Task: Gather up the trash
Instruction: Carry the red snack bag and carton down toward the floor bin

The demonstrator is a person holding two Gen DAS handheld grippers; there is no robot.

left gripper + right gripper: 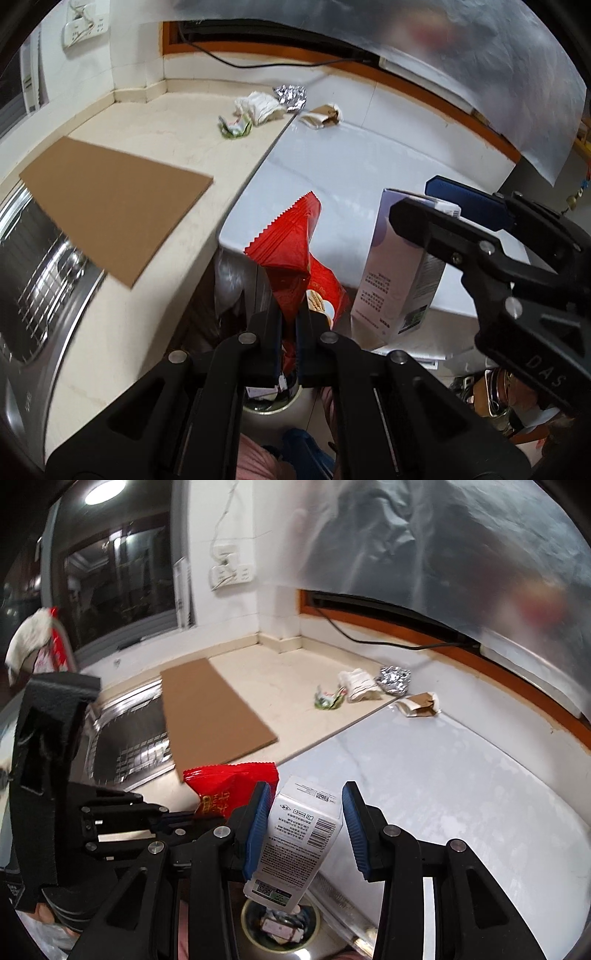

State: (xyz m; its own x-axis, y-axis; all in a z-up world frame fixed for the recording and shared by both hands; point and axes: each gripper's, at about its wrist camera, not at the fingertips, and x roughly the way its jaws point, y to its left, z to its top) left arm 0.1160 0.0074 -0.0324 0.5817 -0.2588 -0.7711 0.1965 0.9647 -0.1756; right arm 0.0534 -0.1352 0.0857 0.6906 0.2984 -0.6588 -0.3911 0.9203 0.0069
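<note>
My left gripper [290, 317] is shut on a crumpled red snack wrapper [295, 251], which sticks up from its jaws. Beside it, my right gripper [306, 794] is shut on a white carton [299, 834] printed with barcodes, gripped between blue pads [258, 827]. Both are held in the air beyond the counter edge, above a round bin [247, 926] with trash inside. The left wrist view shows the carton [399, 273] and right gripper [432, 206] to its right. The right wrist view shows the wrapper [229, 786] and left gripper [184, 818] to its left.
At the back of the counter lie a foil ball [394, 678], a crumpled tissue [360, 685], a green wrapper [327, 699] and a brown paper scrap [419, 704]. A cardboard sheet [214, 716] overhangs the steel sink [129, 738]. A white appliance top [424, 775] is at right.
</note>
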